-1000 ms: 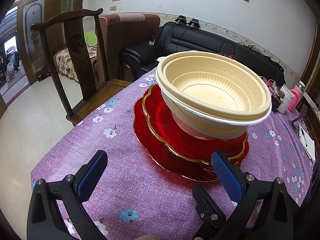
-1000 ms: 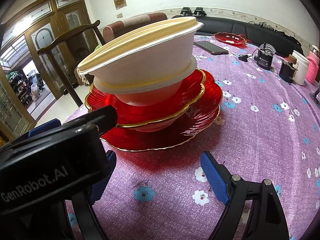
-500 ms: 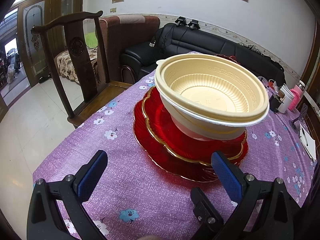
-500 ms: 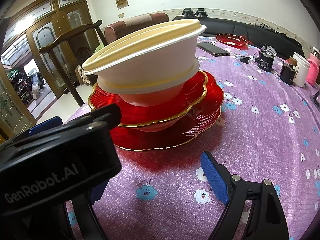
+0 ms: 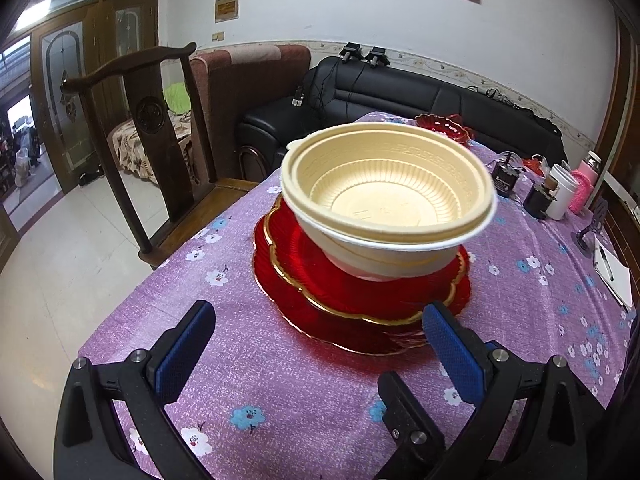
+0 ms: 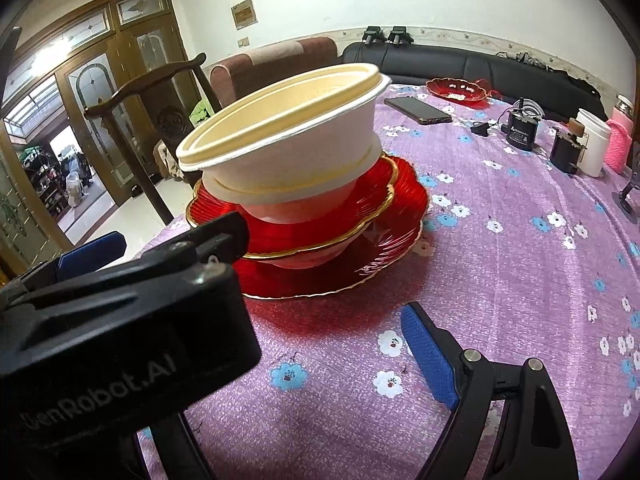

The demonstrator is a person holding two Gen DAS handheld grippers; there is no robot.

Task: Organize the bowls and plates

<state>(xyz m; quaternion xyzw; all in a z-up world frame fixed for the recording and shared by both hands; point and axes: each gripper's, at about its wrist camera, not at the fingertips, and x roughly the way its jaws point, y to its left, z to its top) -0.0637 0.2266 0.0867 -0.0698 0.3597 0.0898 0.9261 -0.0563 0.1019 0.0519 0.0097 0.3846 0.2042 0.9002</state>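
Stacked dishes sit near the front edge of a counter covered in a purple cloth printed with small white and blue flowers (image 5: 280, 380). At the bottom lies a wide red glass plate with a thin gold scalloped rim (image 5: 320, 328). On it rests a deeper red glass dish with a gold scalloped rim (image 5: 340, 292). Inside that stand two nested cream plastic bowls with ribbed inner walls (image 5: 384, 196), tilted a little rather than level.

Both tools hover just short of the stack, touching nothing. The left hand-held gripper (image 5: 316, 348) has its blue-padded jaws spread wide, one pad out to the left of the plates and the other just in front of the big plate's rim. The right hand-held gripper (image 6: 256, 300) is also spread wide, with only bare cloth between its blue pads; the black body of the left tool blocks much of its view.

Farther back on the counter lie a black phone (image 6: 418, 110), a small red glass dish (image 6: 456, 90), a white cup (image 6: 594, 142) and a pink bottle (image 6: 620, 142). A dark wooden chair (image 5: 144, 128) stands at the counter's left side, with a black leather sofa (image 5: 400, 96) behind.
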